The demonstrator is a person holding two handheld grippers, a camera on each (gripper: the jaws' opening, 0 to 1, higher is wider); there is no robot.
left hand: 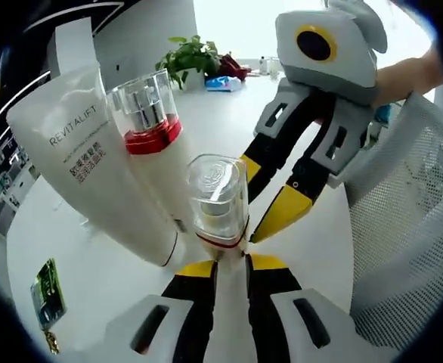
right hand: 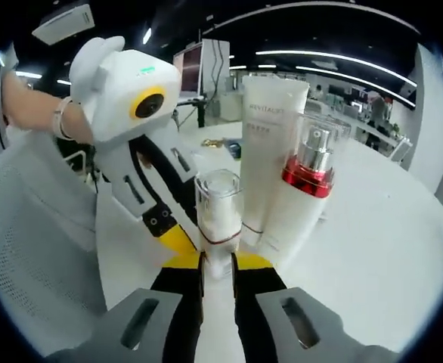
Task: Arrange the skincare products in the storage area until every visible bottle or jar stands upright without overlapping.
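Red-collared white bottle [left hand: 147,144], yellow-tipped claw [left hand: 231,266]

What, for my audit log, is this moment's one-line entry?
right gripper: grips small bottle | left gripper: beside it | tube, pump bottle: standing

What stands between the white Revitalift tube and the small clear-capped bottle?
The pump bottle with the red collar stands between the tube and the small bottle, in the left gripper view.

In the left gripper view, the small clear-capped bottle [left hand: 217,198] just ahead of the fingertips [left hand: 197,268] hides the lower part of the red-collared pump bottle [left hand: 152,132]. Left of the fingers, a green packet [left hand: 48,293] is too small to read. In the right gripper view, the white tube [right hand: 271,144] is partly covered by that pump bottle, its smaller print illegible.
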